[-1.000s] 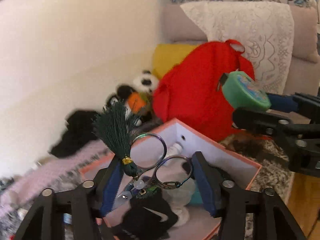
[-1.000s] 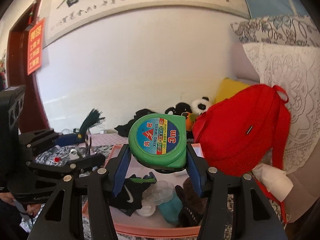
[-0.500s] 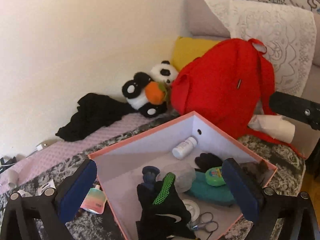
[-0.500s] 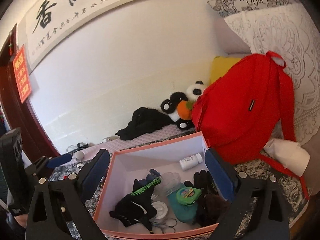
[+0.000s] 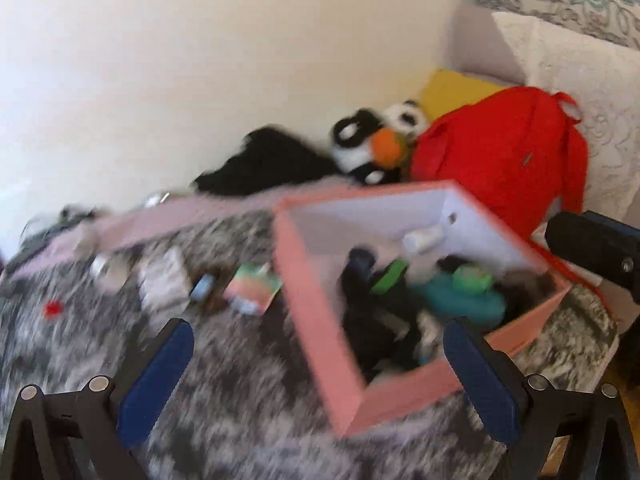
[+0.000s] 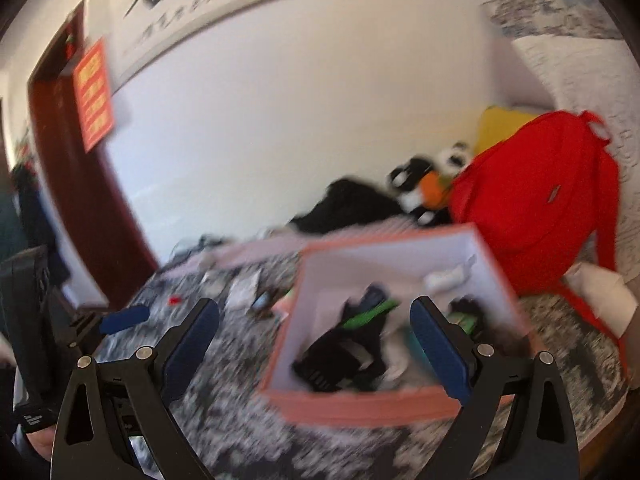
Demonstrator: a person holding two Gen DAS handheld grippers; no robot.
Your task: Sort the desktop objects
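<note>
Left wrist view: the left tool stands wide open with nothing between its blue pads, above the grey-and-white mottled surface. The pink box lies at 1 o'clock from the tool, its near corner between the pads. Inside it, blurred, lie a black glove, a green tape measure, a teal item and a white bottle. Loose items remain on the surface at 10 to 11 o'clock of the box: a pastel packet, a white packet and a small red piece. A red backpack and a panda toy sit behind the box.

Right wrist view: the right tool is likewise wide open and empty, the box at 1 o'clock. The left tool's blue pad shows at 9 o'clock. Motion blur hides finer detail.
</note>
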